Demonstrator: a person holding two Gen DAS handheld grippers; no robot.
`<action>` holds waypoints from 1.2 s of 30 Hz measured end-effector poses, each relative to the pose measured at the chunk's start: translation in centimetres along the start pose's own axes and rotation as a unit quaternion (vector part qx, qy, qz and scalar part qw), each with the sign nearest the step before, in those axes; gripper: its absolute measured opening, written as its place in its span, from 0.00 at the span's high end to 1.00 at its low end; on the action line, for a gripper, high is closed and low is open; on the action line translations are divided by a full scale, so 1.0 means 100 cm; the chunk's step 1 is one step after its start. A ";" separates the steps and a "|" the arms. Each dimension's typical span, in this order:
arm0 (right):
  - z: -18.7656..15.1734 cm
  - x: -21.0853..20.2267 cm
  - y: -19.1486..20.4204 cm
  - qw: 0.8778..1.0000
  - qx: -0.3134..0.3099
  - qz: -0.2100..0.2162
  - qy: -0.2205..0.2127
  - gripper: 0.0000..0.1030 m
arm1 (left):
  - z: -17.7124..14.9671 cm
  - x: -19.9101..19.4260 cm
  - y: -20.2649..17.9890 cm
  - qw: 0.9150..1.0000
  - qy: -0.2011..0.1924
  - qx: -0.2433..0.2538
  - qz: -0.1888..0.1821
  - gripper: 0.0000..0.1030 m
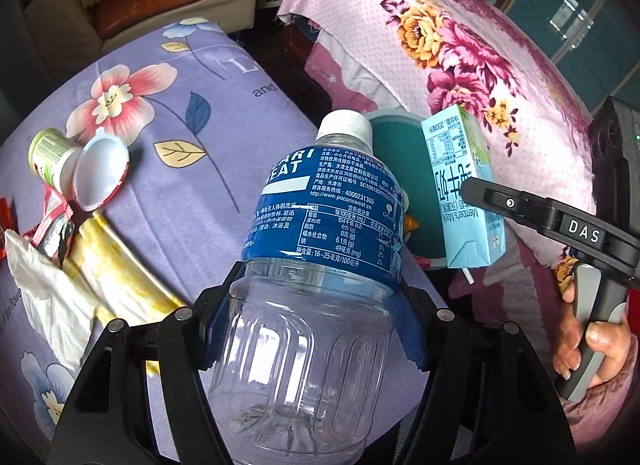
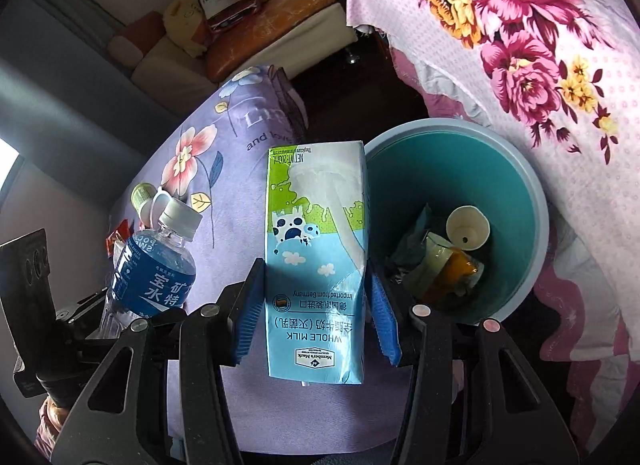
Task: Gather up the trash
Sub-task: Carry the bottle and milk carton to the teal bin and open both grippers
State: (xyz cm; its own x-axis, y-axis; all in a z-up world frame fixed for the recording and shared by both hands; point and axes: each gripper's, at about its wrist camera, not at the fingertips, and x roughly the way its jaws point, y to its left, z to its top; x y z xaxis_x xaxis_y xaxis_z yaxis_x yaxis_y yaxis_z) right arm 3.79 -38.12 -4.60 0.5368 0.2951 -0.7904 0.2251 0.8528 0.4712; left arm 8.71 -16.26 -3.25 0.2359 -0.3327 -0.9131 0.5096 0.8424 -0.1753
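Observation:
My left gripper [image 1: 316, 321] is shut on an empty clear Pocari Sweat bottle [image 1: 320, 233] with a blue label and white cap, held above the purple floral cloth. It also shows in the right wrist view [image 2: 156, 265]. My right gripper [image 2: 316, 305] is shut on a blue and green milk carton [image 2: 316, 257], held upside down beside the teal trash bin [image 2: 520, 201]; the carton also shows in the left wrist view [image 1: 464, 185]. The bin [image 1: 394, 145] holds a paper cup [image 2: 468, 227] and wrappers.
On the purple cloth [image 1: 192, 193] at the left lie a small green-labelled bottle with peeled lid [image 1: 60, 157], a red wrapper [image 1: 52, 221], a white tissue [image 1: 44, 289] and a yellow peel [image 1: 116, 265]. A pink floral cover [image 2: 540, 45] rises behind the bin.

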 end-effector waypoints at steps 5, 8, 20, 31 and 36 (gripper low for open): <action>0.006 -0.017 -0.035 0.999 0.025 -0.014 -0.017 0.54 | 0.017 0.021 -0.037 0.999 0.014 0.027 -0.010 0.33; 0.009 -0.023 -0.051 0.999 0.034 -0.022 -0.022 0.54 | 0.027 0.032 -0.052 0.999 0.021 0.038 -0.015 0.33; 0.014 -0.021 -0.078 0.998 0.052 -0.034 -0.020 0.54 | 0.047 0.072 -0.079 0.998 0.044 0.045 -0.009 0.33; 0.016 -0.016 -0.084 0.997 0.057 -0.046 -0.013 0.54 | 0.053 0.087 -0.089 0.997 0.052 0.047 -0.015 0.33; 0.016 -0.012 -0.083 0.997 0.054 -0.053 -0.006 0.54 | 0.053 0.085 -0.088 0.998 0.046 0.048 -0.014 0.31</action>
State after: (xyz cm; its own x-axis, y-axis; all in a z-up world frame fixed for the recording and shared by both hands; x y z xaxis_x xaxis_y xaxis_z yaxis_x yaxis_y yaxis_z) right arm 2.55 -46.21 -6.94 0.5151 0.2006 -0.8334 0.3667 0.8272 0.4258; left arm 10.60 -28.77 -7.56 0.1454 -0.3117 -0.9390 0.5921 0.7877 -0.1698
